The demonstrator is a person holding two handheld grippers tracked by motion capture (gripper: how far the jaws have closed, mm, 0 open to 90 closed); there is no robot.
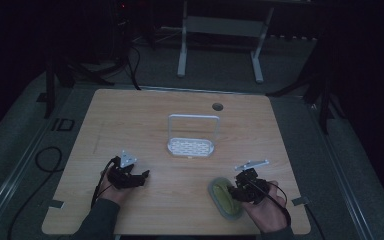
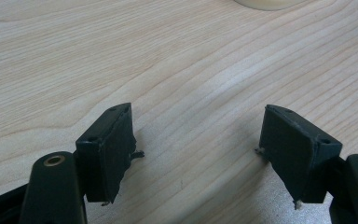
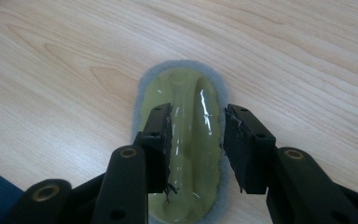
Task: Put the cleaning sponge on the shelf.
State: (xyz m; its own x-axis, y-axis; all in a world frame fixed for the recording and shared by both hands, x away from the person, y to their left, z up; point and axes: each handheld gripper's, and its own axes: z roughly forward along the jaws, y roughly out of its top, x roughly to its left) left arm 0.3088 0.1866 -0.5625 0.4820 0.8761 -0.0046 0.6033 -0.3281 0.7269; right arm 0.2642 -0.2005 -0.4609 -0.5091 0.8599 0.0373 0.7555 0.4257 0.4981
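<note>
The right gripper [image 3: 196,140] hangs over a green brush [image 3: 186,140] lying flat on the table [image 1: 145,115]; its jaws stand narrowed either side of the brush's raised glossy handle, the left pad close against it, the right with a sliver of gap, so no firm pinch can yet be read; the grey pad of the brush rests on the wood, so the lift looks not yet begun. In the high view the brush [image 1: 225,197] sits near the front right corner, with a white rack [image 1: 191,146] well apart at mid-table, a likely destination; the left gripper [image 2: 196,149] rests low over bare wood, jaws wide and empty.
</note>
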